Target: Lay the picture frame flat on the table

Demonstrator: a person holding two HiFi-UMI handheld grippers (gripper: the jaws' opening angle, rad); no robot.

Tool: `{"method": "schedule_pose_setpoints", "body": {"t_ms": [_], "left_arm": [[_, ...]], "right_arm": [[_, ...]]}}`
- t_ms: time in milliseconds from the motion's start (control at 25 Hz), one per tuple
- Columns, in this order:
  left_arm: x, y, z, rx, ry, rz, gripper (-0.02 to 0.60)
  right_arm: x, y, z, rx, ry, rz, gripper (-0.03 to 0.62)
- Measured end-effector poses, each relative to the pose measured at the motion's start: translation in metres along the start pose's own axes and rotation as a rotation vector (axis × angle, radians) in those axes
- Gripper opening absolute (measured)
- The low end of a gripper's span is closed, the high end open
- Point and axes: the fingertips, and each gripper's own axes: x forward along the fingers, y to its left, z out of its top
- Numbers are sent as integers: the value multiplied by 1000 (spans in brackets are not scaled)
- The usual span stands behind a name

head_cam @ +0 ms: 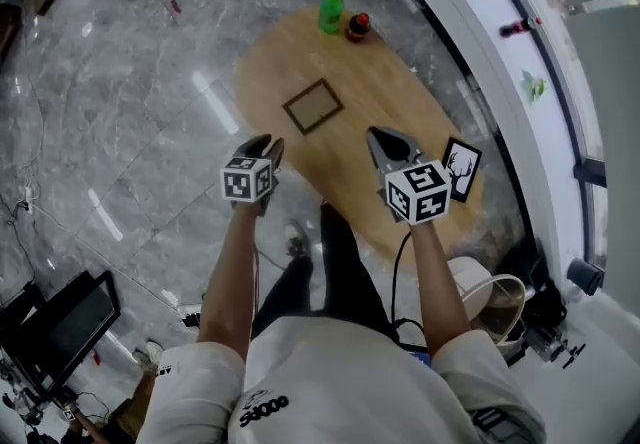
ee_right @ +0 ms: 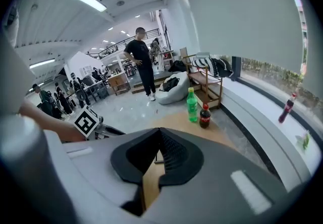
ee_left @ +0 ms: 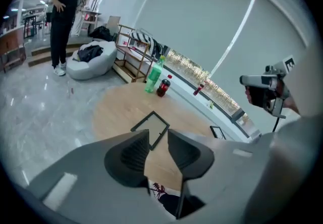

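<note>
The dark picture frame [head_cam: 313, 105] lies flat on the oval wooden table [head_cam: 400, 82], near its middle. In the left gripper view the picture frame [ee_left: 151, 128] shows just beyond the jaw tips. My left gripper [head_cam: 262, 144] hangs above the table's near left edge; its jaws [ee_left: 158, 134] stand apart with nothing between them. My right gripper [head_cam: 385, 138] hovers over the near part of the table, right of the frame. Its tips [ee_right: 159, 130] meet and hold nothing. Both grippers are clear of the frame.
A second frame with a deer picture [head_cam: 461, 169] stands at the table's near right edge. A green bottle [head_cam: 331, 10] and a cola bottle [head_cam: 358, 27] stand at the far end. A person [ee_right: 141, 56] and a beanbag [ee_left: 91, 59] are beyond the table.
</note>
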Motion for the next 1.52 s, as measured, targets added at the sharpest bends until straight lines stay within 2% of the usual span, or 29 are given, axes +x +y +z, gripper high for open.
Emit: {"method": "schedule_pose_setpoints", "body": {"t_ms": [80,280,480,680,840,1200,1520], "left_arm": [[-29,-3,13,30,-39,25,103],[-107,-24,40,148,-140,36,85],[-184,-55,78,260,-287,56,11],[-255,-86,116,315,-426,62,11],[-313,-119,127,361,-505,47,11],[-428,-195,157,604,-651,102,11],[-484,-241,160,687,-760,66,11]], "right_arm": [[-17,13,18,-36,-34,-18,3],[-72,52,61,-115,-132,-70,3],[-129,89,100,-187,-247,-104,3],[-178,129,135,-239,-351,-99,3],[-216,169,147,-275,-394,-86,3],[-288,241,179,-374,-514,-76,3],[-329,278,190,-438,-588,-74,2]]}}
